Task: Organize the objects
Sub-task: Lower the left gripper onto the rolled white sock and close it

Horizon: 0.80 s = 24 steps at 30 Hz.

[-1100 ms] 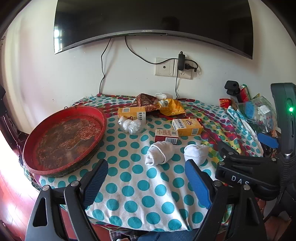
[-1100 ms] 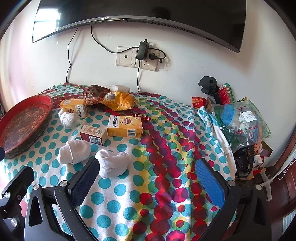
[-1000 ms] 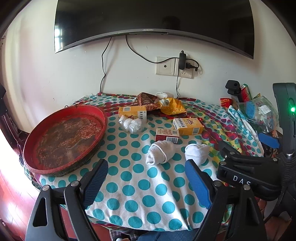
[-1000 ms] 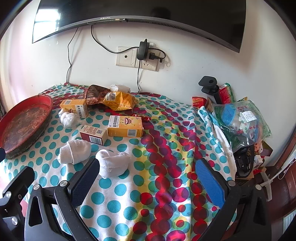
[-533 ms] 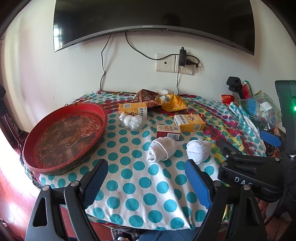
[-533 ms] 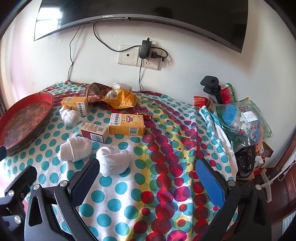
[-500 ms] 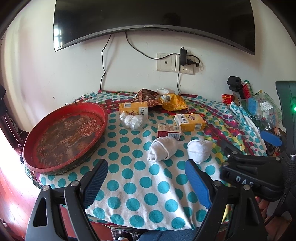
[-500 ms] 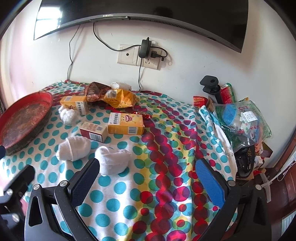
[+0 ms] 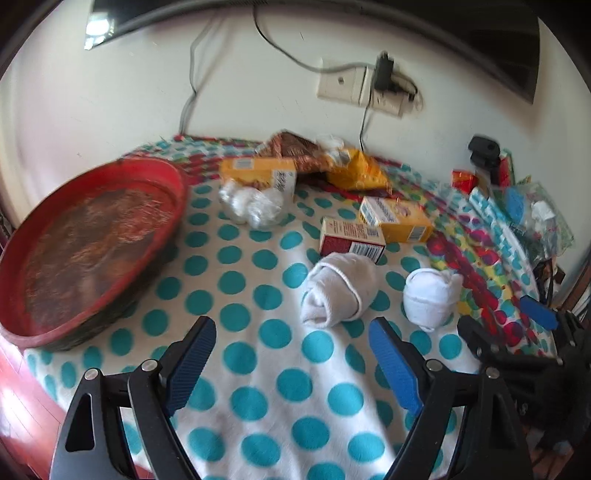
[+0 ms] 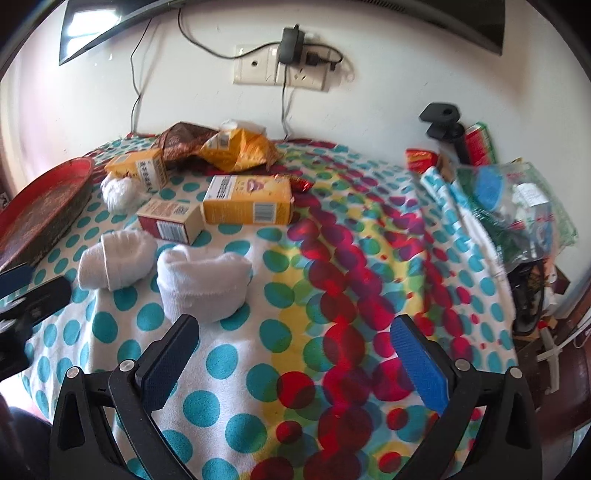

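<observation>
A big table with a spotty cloth fills the room in front of me. A dark screen hangs on the wall above it, with a wall plug and wires below.

On the left side of the table sits a big round red tray. The left camera shows the whole tray. The right camera shows only its edge.

On the far right lies a clear bag of stuff. The right camera shows it large and near. In the left camera it is small and off to the side.

At the back are a yellow bag and a brown bag, touching each other. Nearer are three boxes: a big yellow box, a yellow box at the back, and a little red box. A lump of clear wrap lies just beside the back box.

Two rolled white socks lie near the front. The left sock lies just past the tips of the left gripper, a bit toward its right finger. It is not between them. The right sock lies just past the left finger of the right gripper, almost touching its tip.

Both grippers are spread wide with nothing in them. Each camera also shows a bit of the other gripper at its edge.
</observation>
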### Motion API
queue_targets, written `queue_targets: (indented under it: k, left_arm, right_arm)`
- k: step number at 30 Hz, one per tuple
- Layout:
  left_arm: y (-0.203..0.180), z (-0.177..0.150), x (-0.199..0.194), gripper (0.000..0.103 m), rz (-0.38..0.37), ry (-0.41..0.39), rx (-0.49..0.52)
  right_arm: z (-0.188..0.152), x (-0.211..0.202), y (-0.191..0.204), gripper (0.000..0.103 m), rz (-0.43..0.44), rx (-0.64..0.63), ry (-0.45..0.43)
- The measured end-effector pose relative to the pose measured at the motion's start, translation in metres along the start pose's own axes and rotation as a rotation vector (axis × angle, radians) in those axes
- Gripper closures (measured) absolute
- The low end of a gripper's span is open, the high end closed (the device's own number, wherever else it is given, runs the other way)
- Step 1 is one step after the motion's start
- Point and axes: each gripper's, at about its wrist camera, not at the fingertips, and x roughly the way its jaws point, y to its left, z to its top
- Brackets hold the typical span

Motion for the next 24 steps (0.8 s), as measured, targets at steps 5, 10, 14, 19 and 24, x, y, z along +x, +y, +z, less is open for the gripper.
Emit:
queue_targets:
  k: [5,10,14,19,24]
  left_arm:
    - [-0.02,0.012,0.023,0.016,-0.019,0.016,0.039]
    - [-0.028,0.021,0.047,0.016,-0.012,0.055,0.065]
    - [-0.026,0.021,0.054,0.025,-0.017,0.065,0.055]
    - [-0.032,0.02,0.058,0.05,-0.03,0.072,0.069]
    - [-0.033,0.021,0.058,0.061,-0.043,0.073,0.059]
  right_arm:
    - [-0.005,0.007,0.0,0.0,0.031,-0.004,0.006]
    - [-0.005,0.012,-0.006,0.0,0.069,0.027,0.02]
    - [-0.006,0.013,-0.008,0.0,0.081,0.033,0.02]
    - [-0.008,0.018,-0.01,0.0,0.094,0.044,0.034]
    - [-0.009,0.019,-0.01,0.0,0.094,0.043,0.031]
